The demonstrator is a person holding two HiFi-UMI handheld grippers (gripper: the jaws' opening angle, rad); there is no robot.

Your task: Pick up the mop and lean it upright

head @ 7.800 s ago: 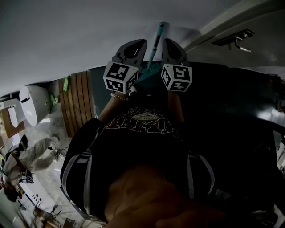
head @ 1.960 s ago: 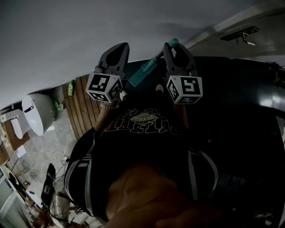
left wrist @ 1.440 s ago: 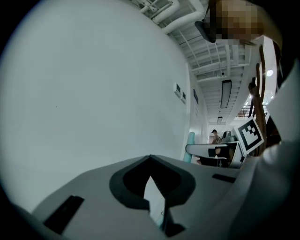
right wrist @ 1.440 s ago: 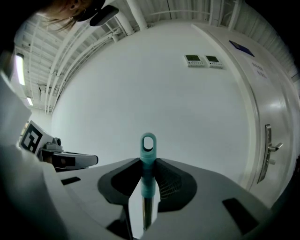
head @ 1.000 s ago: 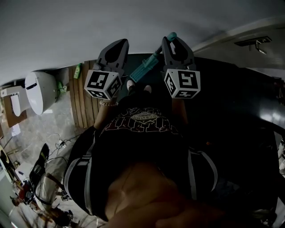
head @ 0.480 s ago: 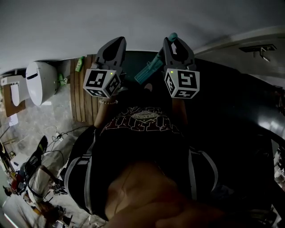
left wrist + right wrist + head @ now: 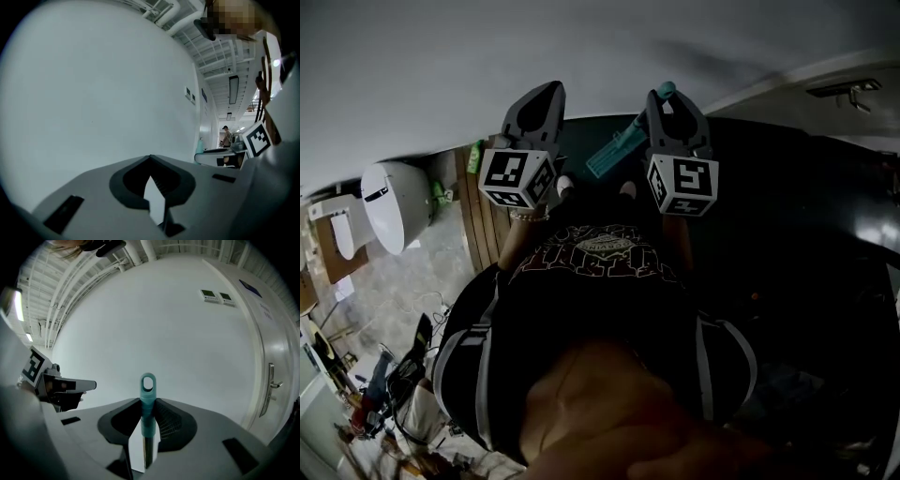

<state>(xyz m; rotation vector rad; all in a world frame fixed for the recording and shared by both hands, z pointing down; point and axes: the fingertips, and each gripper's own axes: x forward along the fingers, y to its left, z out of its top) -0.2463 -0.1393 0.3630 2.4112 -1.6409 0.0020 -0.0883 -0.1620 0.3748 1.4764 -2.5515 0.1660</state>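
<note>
The person holds two grippers up in front of a plain white wall (image 7: 487, 66), one in each hand. One mop (image 7: 148, 386) is in play, and only its handle shows. The right gripper (image 7: 147, 405) is clamped on that handle just below its teal end, so the grip sleeve and its single hanging loop stick out past the jaw tips, pointing at the wall. In the head view the mop (image 7: 614, 153) slants from the right gripper (image 7: 667, 96) down and to the left, passing between the two marker cubes; its lower part is lost in the dark against the person's black shirt (image 7: 600, 281), and the mop head cannot be seen.

The left gripper (image 7: 150, 158) holds nothing: its jaw tips meet, with only a thin wedge of wall showing below them. In the head view the left gripper (image 7: 544, 94) stands level with the right one, apart from the mop.

On the wall in the right gripper view sit two small panels (image 7: 211, 295) side by side, and at the right edge one door (image 7: 281, 357) with one lever handle (image 7: 272, 385).

Down at the left of the head view stand one white toilet (image 7: 394, 202), a strip of wooden slats (image 7: 478, 220) and one green bottle (image 7: 474, 157).
</note>
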